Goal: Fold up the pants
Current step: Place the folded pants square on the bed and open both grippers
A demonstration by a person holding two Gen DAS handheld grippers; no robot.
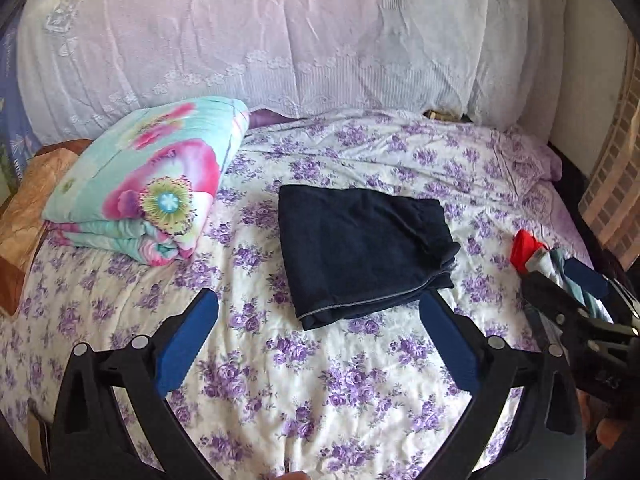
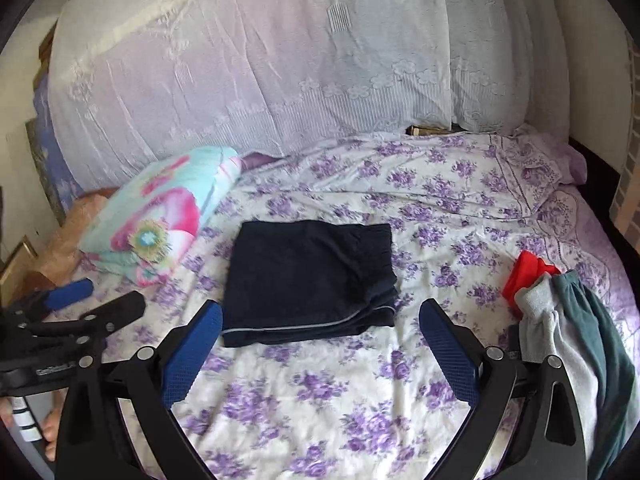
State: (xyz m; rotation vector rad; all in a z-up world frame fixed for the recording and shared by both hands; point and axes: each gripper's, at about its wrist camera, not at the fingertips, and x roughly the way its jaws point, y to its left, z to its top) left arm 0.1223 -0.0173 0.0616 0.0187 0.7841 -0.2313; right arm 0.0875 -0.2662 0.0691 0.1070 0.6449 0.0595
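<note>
My left gripper [image 1: 318, 334] and my right gripper [image 2: 320, 336] both stand with jaws spread wide and nothing between the blue ribbed pads, raised above the bed [image 1: 360, 400]. The pants [image 1: 366, 262], dark navy and soft-looking, lie folded into a thick, roughly square stack with a pale stitched hem along the near edge, resting flat on the quilted sheet printed with purple flowers, just beyond my fingertips and apart from them. To their left sits a puffy folded blanket [image 1: 148, 184] in turquoise with big pink blooms; behind hangs a white lace curtain [image 1: 280, 40]. The right view shows the heap of clothes [image 2: 560, 312] plainly, red, grey fleece and teal, which my left view mostly hides behind the other gripper.
</note>
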